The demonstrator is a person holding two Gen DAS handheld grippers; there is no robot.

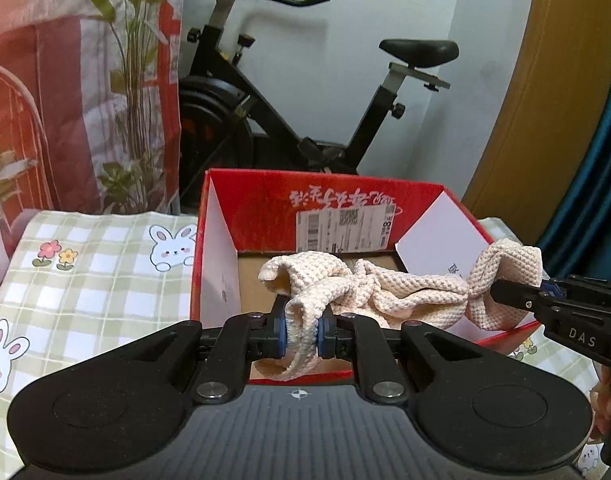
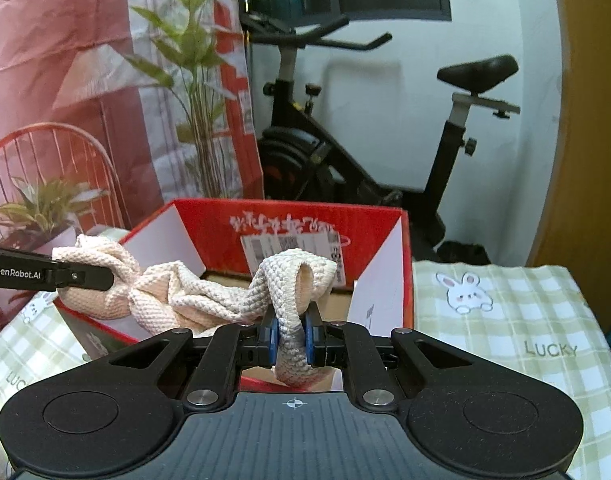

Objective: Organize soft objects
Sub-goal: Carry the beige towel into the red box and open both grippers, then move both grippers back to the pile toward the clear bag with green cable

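Nearest the cameras, the left gripper [image 1: 301, 330] is clamping its blue pads on a bunched fold at one end of a cream, coarsely knitted cotton cloth [image 1: 385, 292], and the right gripper [image 2: 291, 338] is pinching a similar fold at the other end, so the cloth is hanging slack between the two, sagging over the open red cardboard box [image 1: 261, 196] with the white inner flaps and a shipping label on its far wall. The cloth is looking light, thick and thoroughly limp: it is drooping and twisting in the middle instead of holding any shape, and its rough weave is probably giving the pads good purchase, so slipping seems unlikely. Gathered edges or corners, as held now, are the sensible places to take it, since a single layer would likely stretch. The box is sitting on a bench covered by a green checked cloth with rabbit prints [image 2: 517, 320]. Beyond it, a black exercise bike [image 1: 289, 92] is standing against a white wall.
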